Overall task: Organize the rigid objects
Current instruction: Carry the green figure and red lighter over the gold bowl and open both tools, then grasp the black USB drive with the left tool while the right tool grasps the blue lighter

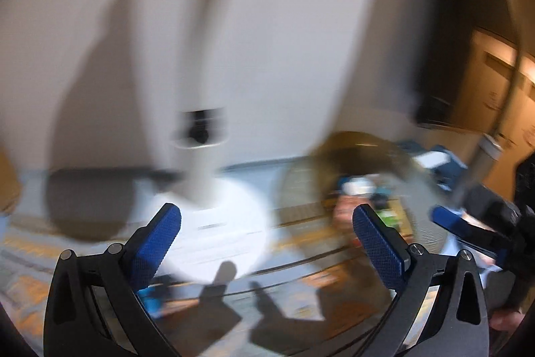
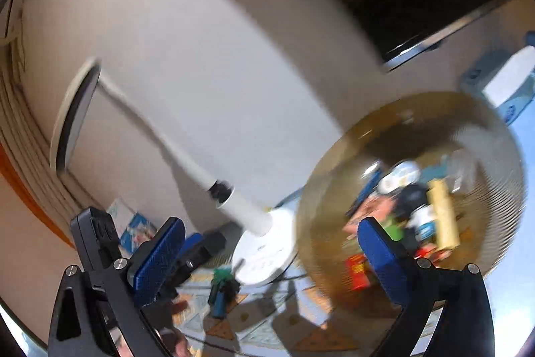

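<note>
Both views are blurred by motion. A round woven basket (image 2: 337, 216) holds several small objects, among them a pale yellow block (image 2: 443, 216) and a red box (image 2: 357, 270). It shows in the left wrist view (image 1: 301, 186) too. My right gripper (image 2: 267, 250) is open and empty, its right finger in front of the basket. My left gripper (image 1: 267, 233) is open and empty above the patterned tabletop; it also shows in the right wrist view (image 2: 197, 250). A small green and blue object (image 2: 222, 290) lies on the table between the right gripper's fingers.
A white desk lamp stands on a round white base (image 1: 234, 209), its stem (image 2: 187, 159) rising along the white wall. A blue and white box (image 2: 501, 82) sits behind the basket. A cable runs across the patterned table (image 2: 267, 337). The right gripper shows at the right edge (image 1: 468, 230).
</note>
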Tool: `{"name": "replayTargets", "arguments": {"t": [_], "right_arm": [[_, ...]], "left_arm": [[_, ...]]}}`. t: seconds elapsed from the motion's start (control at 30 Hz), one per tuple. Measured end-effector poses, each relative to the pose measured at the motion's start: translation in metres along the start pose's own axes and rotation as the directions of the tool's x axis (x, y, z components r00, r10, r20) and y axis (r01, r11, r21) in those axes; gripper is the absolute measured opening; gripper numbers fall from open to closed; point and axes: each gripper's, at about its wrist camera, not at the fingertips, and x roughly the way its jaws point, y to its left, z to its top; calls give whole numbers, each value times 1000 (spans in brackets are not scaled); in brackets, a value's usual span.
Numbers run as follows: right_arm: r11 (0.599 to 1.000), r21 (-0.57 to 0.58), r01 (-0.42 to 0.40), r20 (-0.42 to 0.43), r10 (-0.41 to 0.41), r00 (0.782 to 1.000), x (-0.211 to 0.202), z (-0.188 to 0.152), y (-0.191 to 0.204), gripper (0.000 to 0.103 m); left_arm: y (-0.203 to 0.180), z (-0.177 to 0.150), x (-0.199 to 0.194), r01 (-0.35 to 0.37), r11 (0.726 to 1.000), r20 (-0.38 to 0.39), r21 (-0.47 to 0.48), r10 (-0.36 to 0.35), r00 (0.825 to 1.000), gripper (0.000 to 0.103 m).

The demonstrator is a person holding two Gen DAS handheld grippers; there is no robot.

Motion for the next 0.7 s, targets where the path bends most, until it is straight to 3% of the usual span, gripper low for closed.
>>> {"name": "replayTargets", "arguments": {"t": [0.13,0.27,0.33,0.5,0.6,0.63,0.67,0.7], "right_arm": [[996,-92,11,-107,-21,994,40,-38,41,103],[978,-205,22,-255,-75,964,96,-93,81,103],[960,-278,44,-318,-135,938,128,-122,100,103],[894,-438,92,-382,-277,882,186,-162,123,103],[850,-510,134,-353,-348,868,207,-167,126,103],[838,-524,152,-347,-372,861,210,-167,125,100],[839,-521,161,-326,-369,871,208,-165,124,92],[836,-526,155,-317,-362,877,205,-164,123,69]], "left_arm": [[90,-24,-4,-145,984,-102,-103,135,986,102],[146,-51,-2,-227,964,-173,-136,203,964,102],[165,-63,-1,-244,956,-190,-160,213,958,102],[187,-78,-5,-231,955,-198,-187,193,961,102],[188,-84,-1,-216,962,-212,-167,179,961,102],[187,-86,0,-207,966,-213,-153,173,962,102],[185,-87,1,-196,970,-213,-142,163,963,102],[181,-88,3,-174,977,-215,-125,145,966,102]]}}
